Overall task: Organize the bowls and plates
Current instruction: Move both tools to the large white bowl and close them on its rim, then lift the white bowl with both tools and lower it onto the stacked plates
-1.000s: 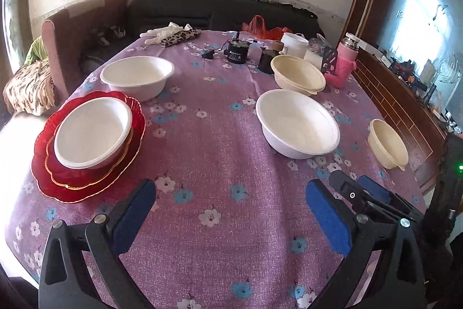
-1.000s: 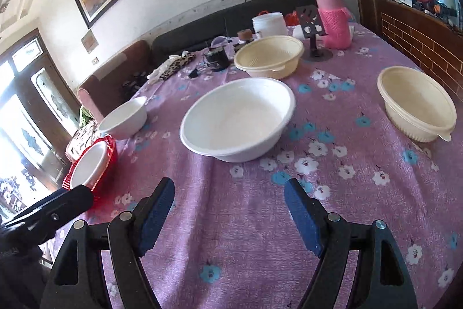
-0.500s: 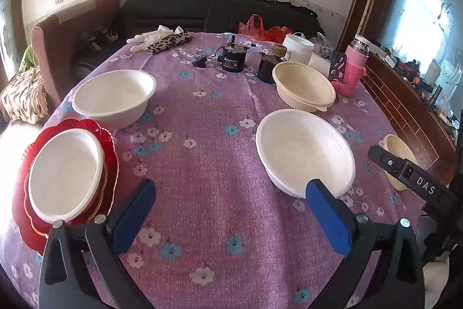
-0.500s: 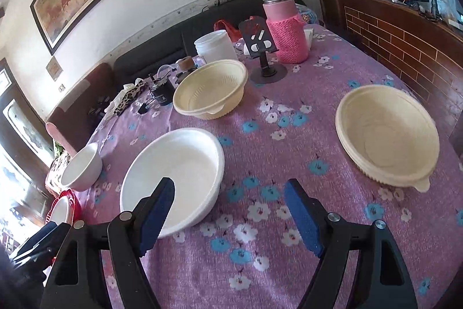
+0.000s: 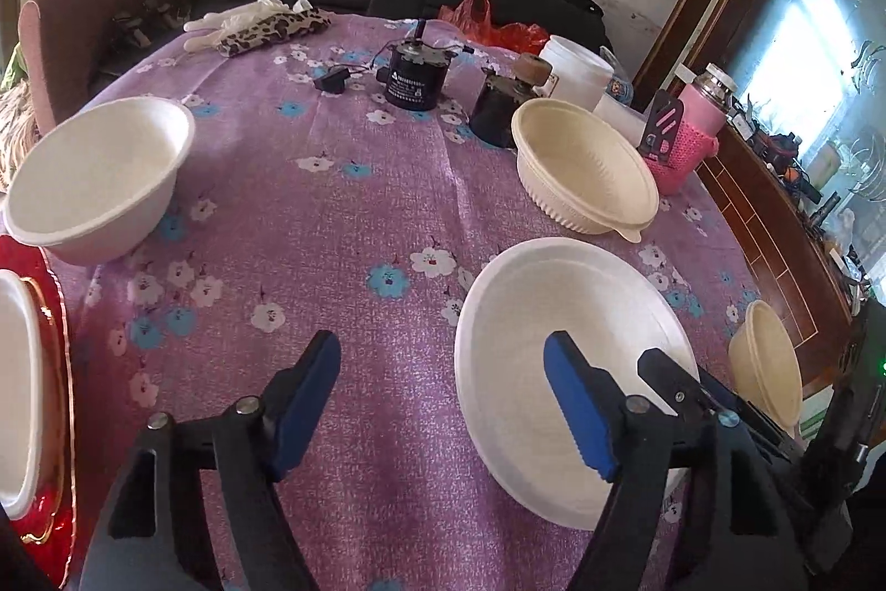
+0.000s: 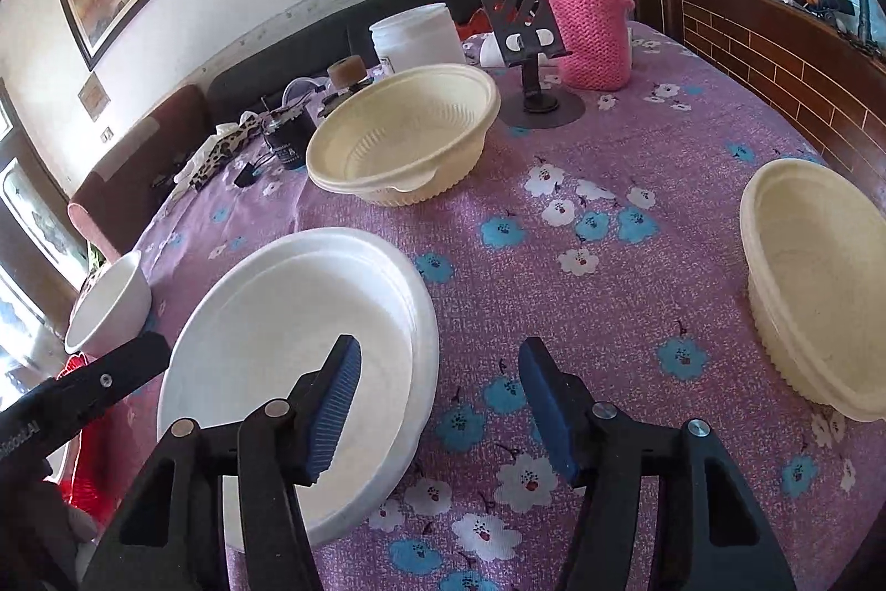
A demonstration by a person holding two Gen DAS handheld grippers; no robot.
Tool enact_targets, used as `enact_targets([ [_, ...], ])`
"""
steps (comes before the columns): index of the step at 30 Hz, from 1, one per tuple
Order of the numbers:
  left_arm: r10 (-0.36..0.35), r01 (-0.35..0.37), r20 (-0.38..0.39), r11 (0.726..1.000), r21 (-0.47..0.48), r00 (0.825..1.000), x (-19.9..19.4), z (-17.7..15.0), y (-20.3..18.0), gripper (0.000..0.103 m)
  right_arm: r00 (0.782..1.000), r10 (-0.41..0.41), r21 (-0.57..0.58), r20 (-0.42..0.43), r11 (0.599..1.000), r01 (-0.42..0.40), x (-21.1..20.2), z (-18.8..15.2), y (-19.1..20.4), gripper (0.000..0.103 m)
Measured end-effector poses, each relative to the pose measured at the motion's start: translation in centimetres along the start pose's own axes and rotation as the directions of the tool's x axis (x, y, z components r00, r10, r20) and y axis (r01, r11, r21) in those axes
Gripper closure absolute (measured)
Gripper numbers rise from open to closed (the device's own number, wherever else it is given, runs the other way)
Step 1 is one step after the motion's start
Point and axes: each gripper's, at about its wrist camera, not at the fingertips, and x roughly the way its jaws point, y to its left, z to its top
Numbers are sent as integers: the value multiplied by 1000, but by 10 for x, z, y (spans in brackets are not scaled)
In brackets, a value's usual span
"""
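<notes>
- The large white bowl (image 5: 570,369) sits on the bench (image 5: 343,225) near its front edge, between both grippers.
- The left gripper (image 5: 443,402) is partly open, its jaws just having been closing; the bowl's near-left rim lies between its pads, not yet pinched.
- The right gripper (image 6: 437,408) is likewise half open and has just been narrowing, straddling the bowl's right rim (image 6: 426,342) without gripping it.
- Risk: the rim looks thin and springy, so one pad closing before the other could tip or skate the bowl across the cloth.
- Risk: both grippers crowd the same bowl and may knock each other.
- Risk: an uneven lift could flex the bowl and let it slip out before it reaches the red plate stack (image 5: 52,425).
</notes>
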Motion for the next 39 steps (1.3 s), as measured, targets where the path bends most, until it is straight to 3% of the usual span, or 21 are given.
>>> enact_targets([
  [3,-23,23,-39,1000,-7,999,14,-2,2,47,1000,-9,-29,6,1000,10,2,-1,4,40],
  [5,-31,31,-68,999,-7,997,23,-6,3,64,1000,-14,-41,3,999,14,4,-2,7,42],
  [8,-48,49,-109,999,1,993,35,-10,2,76,1000,-15,-52,-12,999,14,9,-3,10,47],
  [13,-62,66,-120,997,30,991,41,-14,-3,77,999,-8,-53,-36,999,6,15,-6,11,67],
  [18,-86,93,-126,994,51,988,42,-15,-5,86,999,5,-66,-49,998,-8,19,-9,14,83],
  [21,-106,115,-132,992,56,986,41,-17,-6,93,999,8,-82,-51,997,-12,19,-11,19,86],
  [33,-99,105,-78,992,65,992,29,-16,-8,95,1000,28,-111,-7,993,-29,10,-16,29,90],
  [39,-7,6,3,993,121,1000,3,-20,-14,95,996,86,-86,-7,993,-86,7,-16,32,90],
])
